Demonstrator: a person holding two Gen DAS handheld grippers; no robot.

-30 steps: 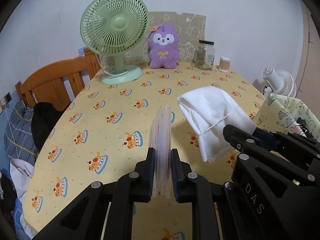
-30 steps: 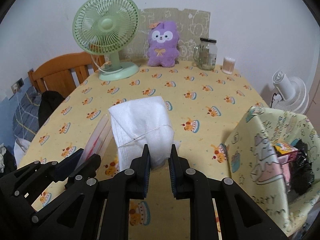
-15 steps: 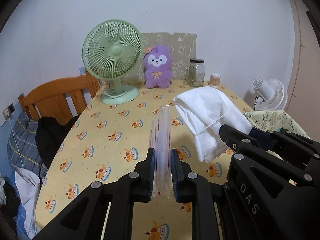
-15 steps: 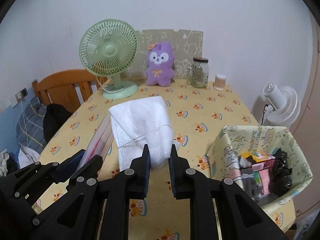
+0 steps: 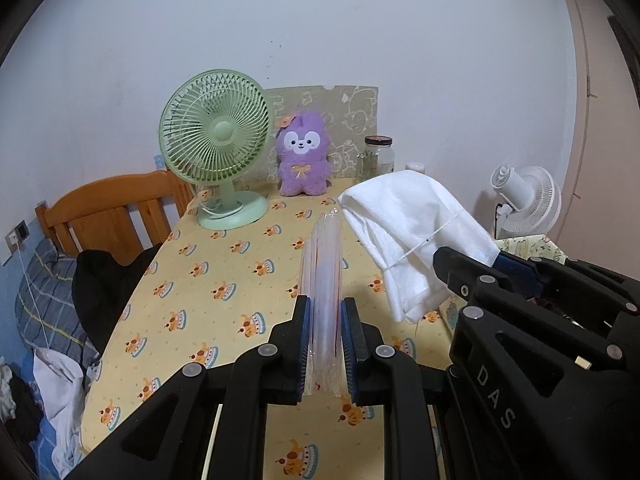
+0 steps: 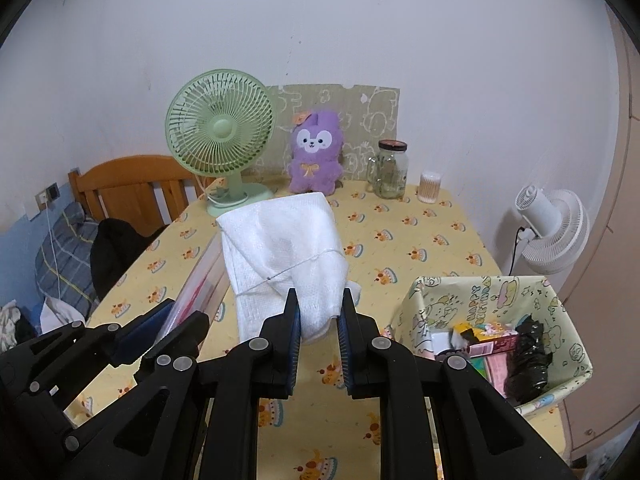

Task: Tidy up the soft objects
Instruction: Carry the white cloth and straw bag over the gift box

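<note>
Yellow counter below. Left gripper clenched on clear plastic bag; right gripper clenched on white cloth, bag at its 9 o'clock. Cloth not yet in bag. Purple plush untouched, 12 o'clock.

Two fans: one green fan far left on the table, one white fan at right beside it. One purple plush toy, one glass jar, one small cotton-swab container, one white cloth, one clear plastic bag, one patterned basket holding perhaps several packets, one wooden chair.
</note>
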